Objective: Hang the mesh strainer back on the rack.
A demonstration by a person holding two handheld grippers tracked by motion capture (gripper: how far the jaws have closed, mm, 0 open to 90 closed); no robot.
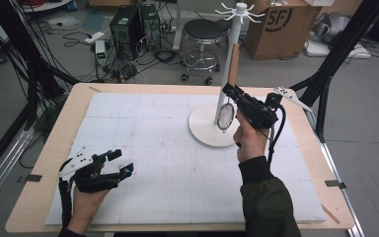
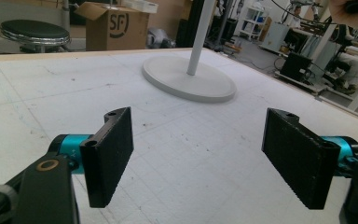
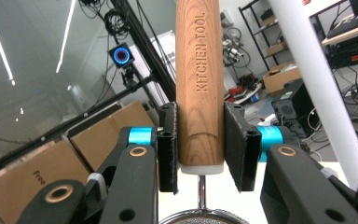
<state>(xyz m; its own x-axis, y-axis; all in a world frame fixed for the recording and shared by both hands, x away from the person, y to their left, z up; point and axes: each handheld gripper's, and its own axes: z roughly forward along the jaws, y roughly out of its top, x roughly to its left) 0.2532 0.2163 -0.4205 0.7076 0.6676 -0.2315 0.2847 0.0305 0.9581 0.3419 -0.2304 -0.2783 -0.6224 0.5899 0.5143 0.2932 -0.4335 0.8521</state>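
A kitchen strainer with a wooden handle [image 3: 199,79] stamped "KITCHEN TOOL" is held upright by my right gripper [image 3: 200,147], whose pads are shut on the handle's lower end. In the high view the right gripper [image 1: 235,92] hovers beside the white rack pole [image 1: 233,54], with the handle [image 1: 233,64] pointing up and the round mesh bowl [image 1: 225,116] hanging below over the rack's round base [image 1: 212,129]. The rack's hooked top [image 1: 239,12] is above the handle. My left gripper [image 1: 122,162] rests open at the mat's near left, nothing between its pads [image 2: 109,154].
A white gridded mat [image 1: 177,158] covers the wooden table [image 1: 81,96]. Beyond the far edge stand a black stool [image 1: 202,34], a cardboard box [image 1: 281,27] and computer towers with cables [image 1: 128,27]. Black frame struts [image 1: 340,49] rise at the right.
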